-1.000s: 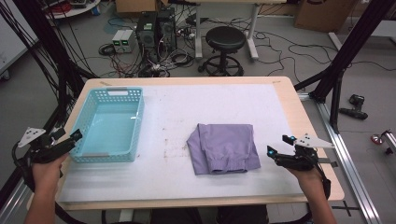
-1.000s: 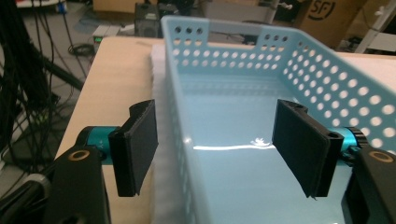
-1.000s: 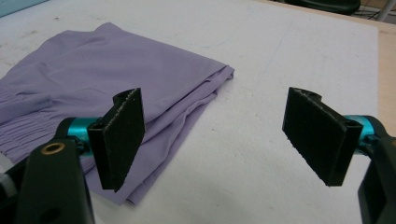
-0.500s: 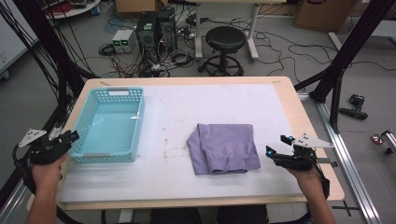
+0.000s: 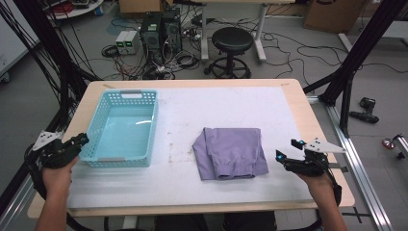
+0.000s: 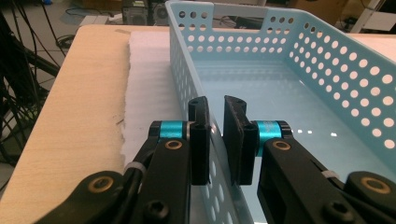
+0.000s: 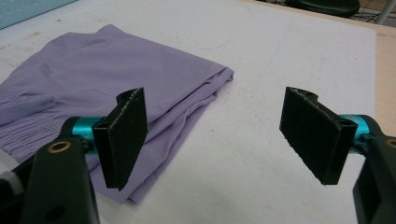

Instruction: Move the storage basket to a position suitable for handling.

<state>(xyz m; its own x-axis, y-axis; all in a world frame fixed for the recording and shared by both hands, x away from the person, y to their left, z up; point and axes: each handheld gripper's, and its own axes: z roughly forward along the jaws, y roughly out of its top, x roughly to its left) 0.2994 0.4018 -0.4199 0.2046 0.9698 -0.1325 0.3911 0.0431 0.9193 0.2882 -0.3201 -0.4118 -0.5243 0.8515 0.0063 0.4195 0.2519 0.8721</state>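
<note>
Left hand-held gripper [image 6: 215, 140] has just been closing and now pinches the near corner wall of the blue basket [image 6: 299, 60]. Right hand-held gripper [image 7: 212, 135] hangs wide open beside the purple cloth [image 7: 93, 79]. It's a thin one-corner grip, so I reckon the basket swivels or slips if tugged. It sits left on the worktop [image 5: 192, 106], long axis running near-to-far.
</note>
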